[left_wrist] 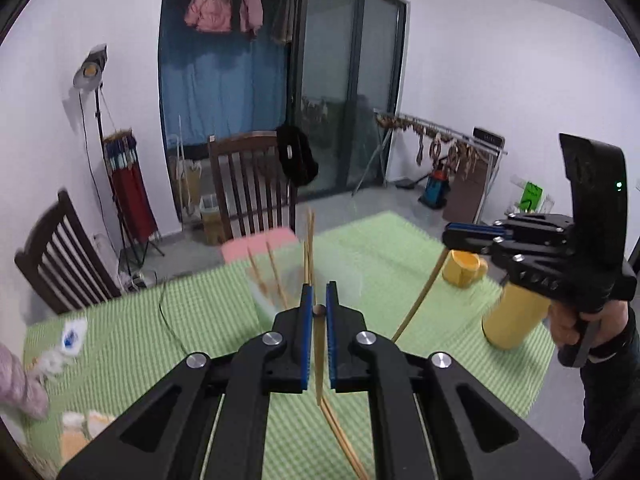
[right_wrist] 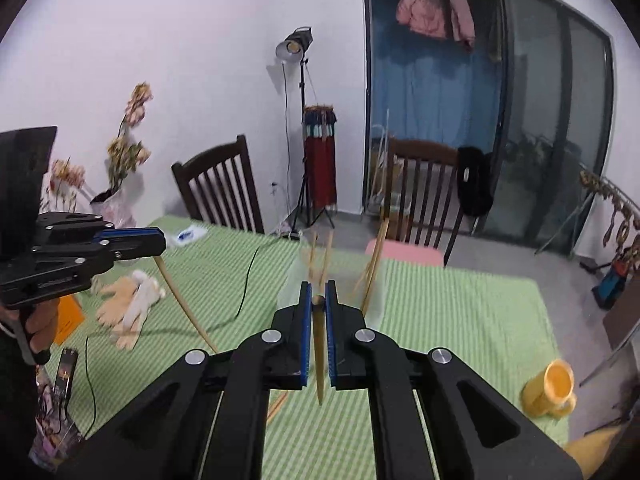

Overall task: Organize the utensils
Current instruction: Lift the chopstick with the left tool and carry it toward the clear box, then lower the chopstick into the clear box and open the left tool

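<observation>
My left gripper (left_wrist: 319, 292) is shut on one wooden chopstick (left_wrist: 319, 344) that runs back between the blue pads and hangs below them. In the right wrist view this left gripper (right_wrist: 162, 242) is at the left, its chopstick (right_wrist: 180, 300) slanting down over the table. My right gripper (right_wrist: 319, 288) is shut on another chopstick (right_wrist: 319, 344) in the same way. From the left wrist view, the right gripper (left_wrist: 446, 236) is at the right with its chopstick (left_wrist: 420, 300) hanging. Just beyond both stands a blurred clear container (right_wrist: 296, 280) holding several chopsticks (right_wrist: 374, 264). Two more chopsticks (left_wrist: 344, 440) lie on the cloth.
The table has a green checked cloth (right_wrist: 460, 320). A yellow mug (right_wrist: 552, 388) lies on its side beside a yellow cylinder (left_wrist: 516, 312). A black cable (right_wrist: 244, 288), pale gloves (right_wrist: 132, 304) and a flower vase (right_wrist: 112, 204) are at the left. Two dark chairs (right_wrist: 224, 188) stand behind.
</observation>
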